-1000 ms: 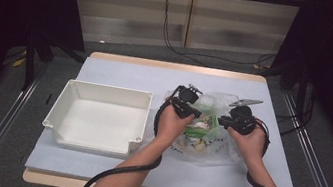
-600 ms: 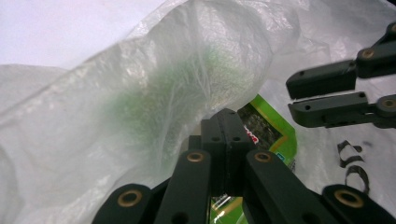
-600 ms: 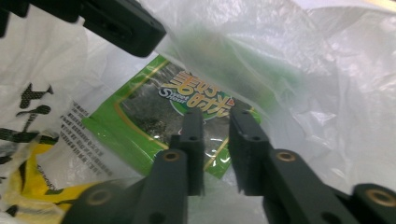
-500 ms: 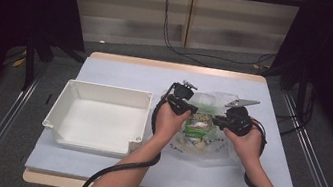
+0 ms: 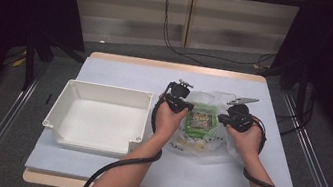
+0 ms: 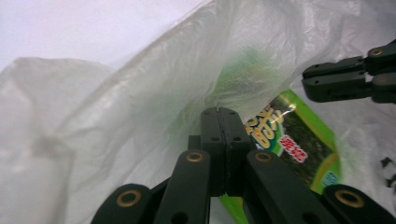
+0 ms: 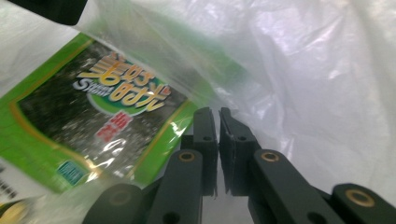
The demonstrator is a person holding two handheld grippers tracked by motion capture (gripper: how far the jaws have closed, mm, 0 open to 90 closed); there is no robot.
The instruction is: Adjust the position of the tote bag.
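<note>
From the high view, a clear plastic bag (image 5: 204, 130) lay on the table (image 5: 123, 69) right of the white bin (image 5: 99, 118). A green snack packet (image 5: 200, 121) sat inside the bag, between the two hands. The left gripper (image 5: 179, 101) was at the bag's left edge and the right gripper (image 5: 232, 119) at its right edge.

In the left gripper view, the left gripper (image 6: 223, 116) had its jaws pressed together on a fold of the plastic bag (image 6: 116, 116), with the snack packet (image 6: 299, 144) just right of them.

In the right gripper view, the right gripper (image 7: 218, 122) had just been closing, its jaws nearly together with the film of the plastic bag (image 7: 317, 84) pinched between them, and the snack packet (image 7: 93, 121) lay to their left.
</note>
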